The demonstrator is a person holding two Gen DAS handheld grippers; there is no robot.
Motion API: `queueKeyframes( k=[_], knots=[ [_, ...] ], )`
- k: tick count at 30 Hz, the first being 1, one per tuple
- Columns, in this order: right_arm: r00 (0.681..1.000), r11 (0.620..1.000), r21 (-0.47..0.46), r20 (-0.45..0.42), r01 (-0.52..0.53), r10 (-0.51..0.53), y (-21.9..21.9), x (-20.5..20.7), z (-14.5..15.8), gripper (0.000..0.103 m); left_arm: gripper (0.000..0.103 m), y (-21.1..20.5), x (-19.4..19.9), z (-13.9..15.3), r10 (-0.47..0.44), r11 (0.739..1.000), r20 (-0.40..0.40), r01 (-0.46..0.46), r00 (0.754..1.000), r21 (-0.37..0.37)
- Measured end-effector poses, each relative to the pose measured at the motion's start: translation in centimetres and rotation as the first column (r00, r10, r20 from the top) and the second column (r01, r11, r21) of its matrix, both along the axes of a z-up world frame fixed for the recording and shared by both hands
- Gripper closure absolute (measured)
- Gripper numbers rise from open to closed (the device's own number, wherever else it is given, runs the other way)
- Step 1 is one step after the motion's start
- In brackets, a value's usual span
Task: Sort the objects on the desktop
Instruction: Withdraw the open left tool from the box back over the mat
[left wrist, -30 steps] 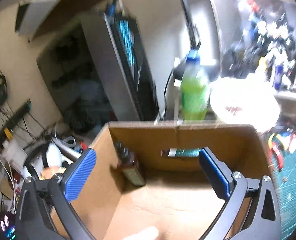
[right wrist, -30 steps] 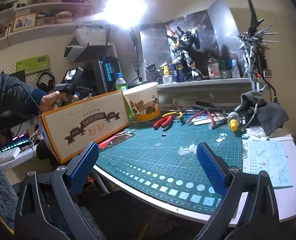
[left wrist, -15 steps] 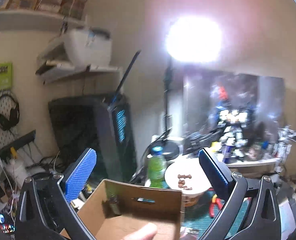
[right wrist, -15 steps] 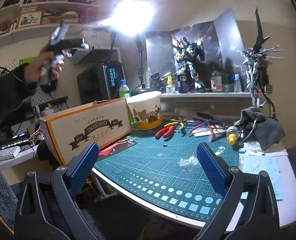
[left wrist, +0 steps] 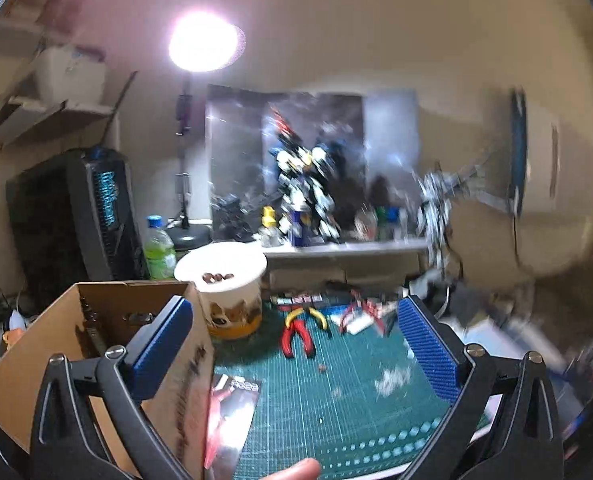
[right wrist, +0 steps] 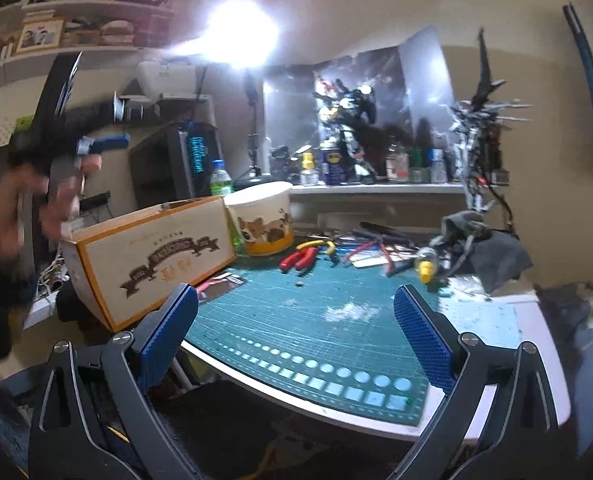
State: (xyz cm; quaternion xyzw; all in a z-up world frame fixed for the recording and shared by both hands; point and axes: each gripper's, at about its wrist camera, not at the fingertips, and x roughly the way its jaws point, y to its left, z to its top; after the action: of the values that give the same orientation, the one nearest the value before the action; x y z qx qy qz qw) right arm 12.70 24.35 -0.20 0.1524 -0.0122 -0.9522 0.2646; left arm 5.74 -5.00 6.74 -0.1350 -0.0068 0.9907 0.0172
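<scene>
An open cardboard box (left wrist: pixel 108 312) (right wrist: pixel 152 252) stands at the left end of the green cutting mat (left wrist: pixel 336 400) (right wrist: pixel 304 320), a small dark item against its inner wall. Red pliers (left wrist: pixel 296 334) (right wrist: pixel 298 258) and yellow-handled pliers (right wrist: pixel 316 245) lie mid-mat, with more hand tools (right wrist: pixel 380 246) and a yellow-capped bottle (right wrist: pixel 424 262) to the right. My left gripper (left wrist: pixel 292 344) is open and empty, raised above the box's right side. My right gripper (right wrist: pixel 294 328) is open and empty, off the desk's front edge. A hand holds the left gripper (right wrist: pixel 96 144) high at the left.
A white paper tub (left wrist: pixel 224 280) (right wrist: pixel 262 216) stands behind the box beside a green drink bottle (left wrist: pixel 158 248). A red-and-black card (left wrist: pixel 228 412) lies by the box. A grey cloth (right wrist: pixel 484 248), robot models (right wrist: pixel 348 128) on a shelf and a bright lamp (right wrist: pixel 240 32) are behind.
My left gripper swung right and turned down from over the box toward the mat. The right gripper has barely moved. In the right view the hand holding the left gripper dropped lower.
</scene>
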Motion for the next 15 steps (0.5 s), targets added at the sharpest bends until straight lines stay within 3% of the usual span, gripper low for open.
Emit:
queueKeyframes(
  k=[5,8,10,13,15],
  knots=[
    [0.995,0.996,-0.011,0.043,0.092,-0.091,1.9,-0.3,-0.5,0.004,0.0,4.7,0.3,-6.5,-0.072,0.997,-0.007,0.072,0.997,-0.033],
    [0.981,0.983,-0.023,0.084,0.18,-0.177,3.2,-1.1,-1.5,0.004,0.0,6.4,-1.5,-9.6,-0.06,0.997,0.045,0.062,0.997,-0.044],
    [0.968,0.973,-0.009,0.101,0.231,-0.229,3.6,-1.7,-2.0,0.004,0.0,7.1,-2.3,-10.4,-0.023,0.996,0.057,0.028,0.998,-0.089],
    [0.938,0.944,0.053,0.113,0.325,-0.329,3.7,-2.8,-2.4,0.004,0.0,8.1,-2.6,-10.7,0.013,0.977,-0.001,-0.013,1.0,-0.214],
    [0.908,0.915,0.1,0.121,0.391,-0.401,3.6,-3.8,-2.7,0.005,0.0,7.9,-2.5,-10.4,0.028,0.969,-0.037,-0.036,0.999,-0.245]
  ],
)
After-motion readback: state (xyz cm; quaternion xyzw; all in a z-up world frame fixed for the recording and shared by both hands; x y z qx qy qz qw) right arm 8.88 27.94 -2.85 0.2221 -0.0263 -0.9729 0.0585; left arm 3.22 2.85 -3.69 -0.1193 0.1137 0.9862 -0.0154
